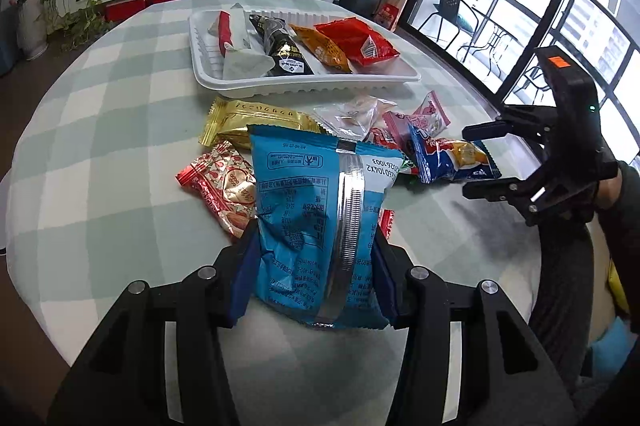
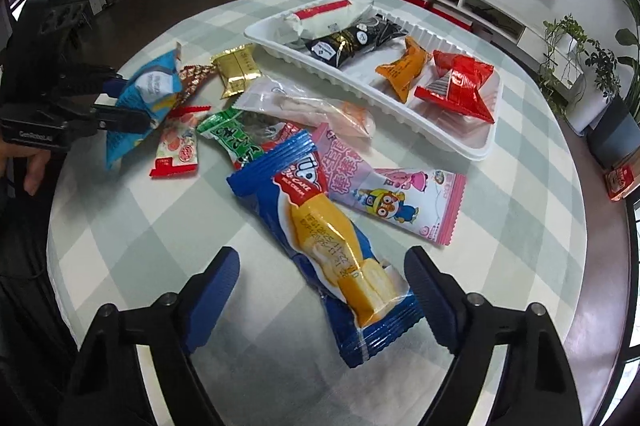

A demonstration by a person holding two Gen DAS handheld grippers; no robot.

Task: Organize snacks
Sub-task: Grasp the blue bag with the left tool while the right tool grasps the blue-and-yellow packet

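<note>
The left claw (image 1: 314,266) is clamped on a light blue snack bag (image 1: 316,222), both pads pressed against its sides, the bag's top end reaching out ahead of the fingers over the checked counter (image 1: 100,130). Just left of that claw lies a red patterned packet (image 1: 224,186); ahead of it a gold packet (image 1: 256,122), and farther ahead the white tray (image 1: 304,82) holding several wrapped snacks. To its right, the right claw (image 2: 322,296) hangs with fingers apart, a dark blue cake packet (image 2: 332,258) lying between them, neither pad touching it. A pink cartoon packet (image 2: 392,198) lies just beyond, up and right of that claw.
</note>
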